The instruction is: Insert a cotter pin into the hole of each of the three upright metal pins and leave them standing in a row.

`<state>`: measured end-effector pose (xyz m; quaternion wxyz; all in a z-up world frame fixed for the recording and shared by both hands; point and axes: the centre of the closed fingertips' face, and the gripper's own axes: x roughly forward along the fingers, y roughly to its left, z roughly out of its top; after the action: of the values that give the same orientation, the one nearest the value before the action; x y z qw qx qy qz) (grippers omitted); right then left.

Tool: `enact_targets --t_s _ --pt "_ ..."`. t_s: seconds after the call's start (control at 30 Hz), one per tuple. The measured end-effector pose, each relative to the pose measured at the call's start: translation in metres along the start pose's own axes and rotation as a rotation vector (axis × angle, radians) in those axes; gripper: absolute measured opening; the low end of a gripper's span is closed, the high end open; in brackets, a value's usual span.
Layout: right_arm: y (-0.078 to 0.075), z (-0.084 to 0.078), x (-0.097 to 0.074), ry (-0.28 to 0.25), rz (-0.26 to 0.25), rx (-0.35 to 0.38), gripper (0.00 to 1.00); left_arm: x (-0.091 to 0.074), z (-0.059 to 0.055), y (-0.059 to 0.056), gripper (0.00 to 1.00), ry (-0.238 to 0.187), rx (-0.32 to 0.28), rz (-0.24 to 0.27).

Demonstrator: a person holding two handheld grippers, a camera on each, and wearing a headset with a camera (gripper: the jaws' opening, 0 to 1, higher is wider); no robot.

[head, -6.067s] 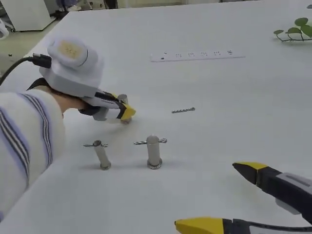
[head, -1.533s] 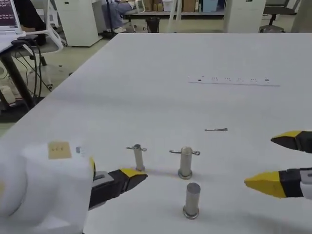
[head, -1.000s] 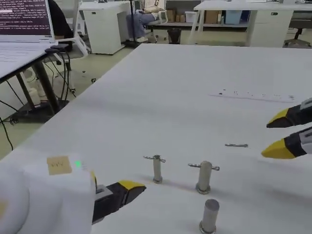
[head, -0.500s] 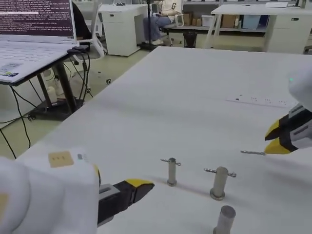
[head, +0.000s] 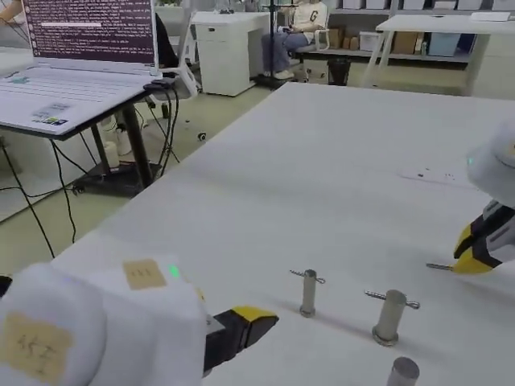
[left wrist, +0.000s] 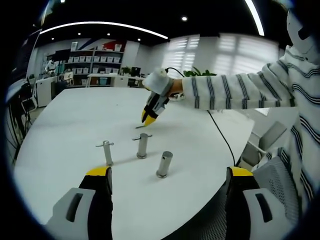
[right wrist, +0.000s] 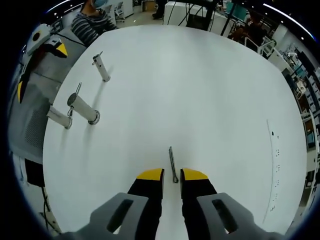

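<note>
Three metal pins stand on the white table (head: 322, 161). A thin pin (head: 309, 291) and a thicker pin (head: 389, 315) each carry a cotter pin through the top. The third pin (head: 402, 372), nearest me, has none. The left gripper view shows them as the thin pin (left wrist: 108, 152), the thicker pin (left wrist: 142, 145) and the bare pin (left wrist: 164, 164). A loose cotter pin (right wrist: 173, 165) lies flat, its near end between the narrowly parted jaws of my right gripper (right wrist: 172, 176), which rests low on the table (head: 475, 253). My left gripper (left wrist: 169, 172) hangs wide open, short of the pins.
A white power strip (head: 434, 175) lies on the far side of the table. The table's left edge (head: 161, 201) drops to the floor, with a laptop desk (head: 80, 88) and cables beyond. A striped sleeve (left wrist: 235, 92) reaches in behind the right gripper.
My right gripper has come down onto the loose cotter pin and narrowed its jaws around its end. The left gripper has let go of the third pin, which stands near me. The head camera has swung left.
</note>
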<state>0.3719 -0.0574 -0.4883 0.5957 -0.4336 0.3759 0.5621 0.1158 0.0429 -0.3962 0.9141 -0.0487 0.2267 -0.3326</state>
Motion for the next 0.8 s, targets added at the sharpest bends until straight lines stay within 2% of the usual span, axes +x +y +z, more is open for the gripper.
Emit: enact_targets --t_s 0.1,0.23,0.27,0.33,0.5,0.6,0.67,0.73,0.8 --pt "-0.0006 -0.0038 0.0050 0.027 0.014 0.006 0.08 0.0001 0.0022 0.0013 0.92 -0.014 -0.003 0.012" --pt "0.0029 -0.0073 0.0076 0.052 0.043 0.005 0.03 0.0014 0.0011 0.0009 0.92 -0.003 0.000 0.009" --pt "0.0012 -0.0059 0.0074 0.047 0.039 0.021 0.01 0.0019 0.0008 0.0004 0.92 -0.001 -0.001 0.005" --pt "-0.0026 -0.0060 0.0076 0.058 0.016 -0.006 0.00 0.0029 0.0002 0.0000 0.92 0.003 0.002 0.002" --pt "0.0002 -0.0063 0.0066 0.075 0.021 -0.021 0.00 0.0070 -0.0049 -0.0026 0.91 0.027 0.009 -0.010" --pt "0.0009 -0.0070 0.0054 0.066 0.023 -0.014 0.00 0.0081 -0.0042 -0.0040 0.91 0.027 0.009 -0.016" --pt "0.0009 -0.0075 0.0045 0.041 0.018 -0.013 0.00 0.0085 -0.0028 -0.0039 0.91 0.024 0.008 -0.016" --pt "-0.0010 -0.0066 0.0044 0.001 0.002 0.035 0.00 0.0086 -0.0013 -0.0030 0.91 0.020 0.008 -0.014" --pt "-0.0015 -0.0077 0.0035 -0.011 -0.004 0.049 0.00 0.0090 -0.0003 -0.0024 0.91 0.019 0.011 -0.013"
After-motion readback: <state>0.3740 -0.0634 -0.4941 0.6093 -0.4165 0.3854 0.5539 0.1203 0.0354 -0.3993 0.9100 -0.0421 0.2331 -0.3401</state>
